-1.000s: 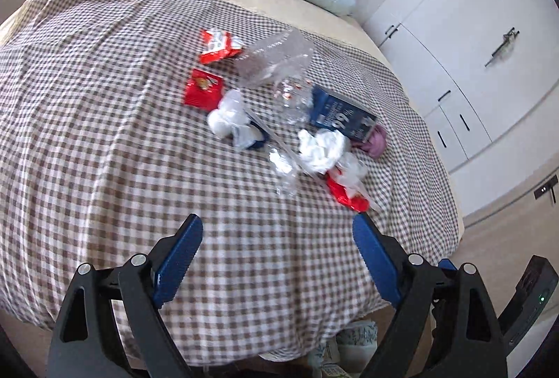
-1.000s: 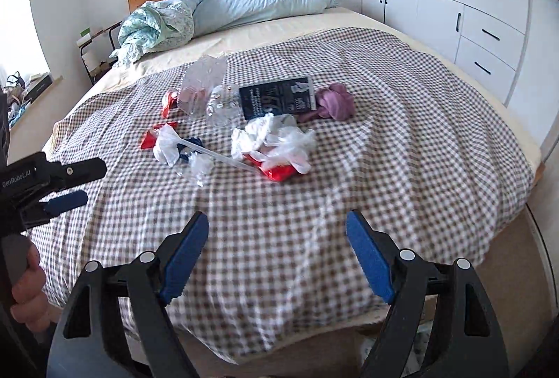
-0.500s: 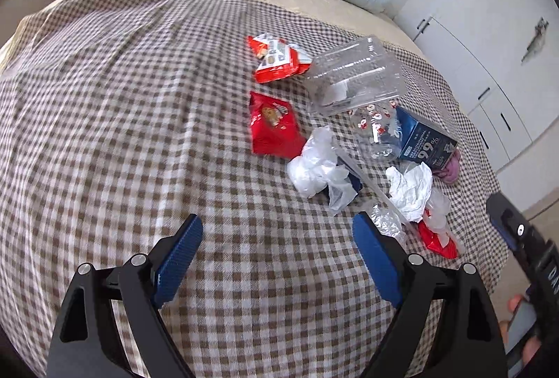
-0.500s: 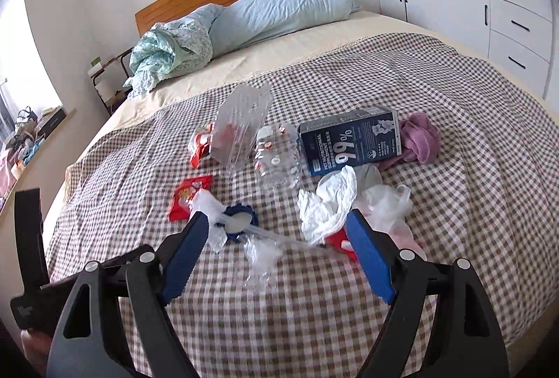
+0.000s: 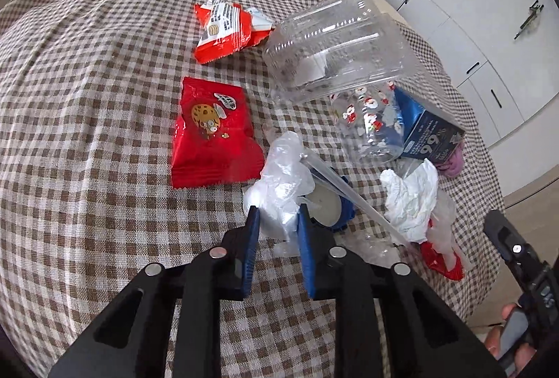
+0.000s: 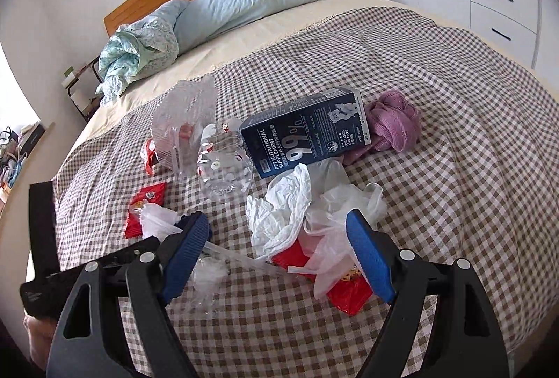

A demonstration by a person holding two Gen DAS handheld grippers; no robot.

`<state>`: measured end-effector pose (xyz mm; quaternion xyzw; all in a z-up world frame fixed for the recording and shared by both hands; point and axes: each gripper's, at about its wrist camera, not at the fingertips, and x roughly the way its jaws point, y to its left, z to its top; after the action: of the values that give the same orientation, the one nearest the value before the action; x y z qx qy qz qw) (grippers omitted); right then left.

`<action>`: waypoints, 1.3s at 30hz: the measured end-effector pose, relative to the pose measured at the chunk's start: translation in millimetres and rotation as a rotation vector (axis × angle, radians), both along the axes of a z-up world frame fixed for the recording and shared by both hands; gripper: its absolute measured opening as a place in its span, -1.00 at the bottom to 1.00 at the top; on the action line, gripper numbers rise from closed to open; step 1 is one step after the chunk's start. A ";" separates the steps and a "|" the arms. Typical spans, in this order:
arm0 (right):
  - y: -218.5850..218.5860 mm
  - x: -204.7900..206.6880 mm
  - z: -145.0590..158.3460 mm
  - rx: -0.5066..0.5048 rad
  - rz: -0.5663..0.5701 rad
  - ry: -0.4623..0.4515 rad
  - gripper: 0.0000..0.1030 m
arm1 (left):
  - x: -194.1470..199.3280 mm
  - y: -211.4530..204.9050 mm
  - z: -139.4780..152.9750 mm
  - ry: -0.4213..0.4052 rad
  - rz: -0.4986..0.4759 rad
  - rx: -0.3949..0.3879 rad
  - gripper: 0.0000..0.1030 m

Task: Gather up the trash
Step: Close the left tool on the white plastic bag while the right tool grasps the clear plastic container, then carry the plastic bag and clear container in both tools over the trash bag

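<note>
1. The left gripper [image 5: 276,220] is closing its blue jaws on a crumpled white plastic bag [image 5: 279,179] lying on the checked bedspread [image 5: 87,133]; the pads already pinch the bag's near end, and that end is hidden between them
2. Just right of those jaws a blue lid [image 5: 332,206] is half covered by the bag and by a clear plastic strip [image 5: 349,193] slanting across it
3. Ahead and left of the left gripper lies a red cookie packet [image 5: 215,133]; beyond it, a second red-and-white packet [image 5: 227,28]
4. The right gripper [image 6: 276,245] hangs with jaws wide apart and nothing between the pads, above a heap of white bags [image 6: 307,203] that buries most of a red wrapper [image 6: 346,294]
5. Farther ahead sit a clear plastic container [image 6: 185,123], a printed clear cup [image 6: 223,165], a dark blue carton [image 6: 307,133] and purple cloth [image 6: 394,123] partly behind the carton
</note>
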<state>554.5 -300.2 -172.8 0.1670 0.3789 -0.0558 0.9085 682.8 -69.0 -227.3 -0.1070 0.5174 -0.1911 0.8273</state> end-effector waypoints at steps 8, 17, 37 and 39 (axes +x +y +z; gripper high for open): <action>15.5 2.4 2.7 0.012 0.075 -0.027 0.51 | -9.9 67.4 51.9 -0.125 0.193 -0.047 -0.78; 26.3 79.0 20.8 0.166 0.186 -0.061 0.19 | -5.6 120.4 60.0 -0.120 0.350 -0.102 -0.78; 36.2 143.4 37.1 0.283 0.177 -0.028 -0.82 | 1.5 144.7 59.7 -0.106 0.356 -0.211 -0.78; 42.0 139.1 46.2 0.239 0.184 -0.044 -0.82 | 1.9 143.4 61.3 -0.114 0.352 -0.201 -0.78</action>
<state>693.6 -258.3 -126.6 0.2397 0.3766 0.0769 0.8915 684.7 74.4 -166.1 -0.2669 0.4213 -0.1000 0.8610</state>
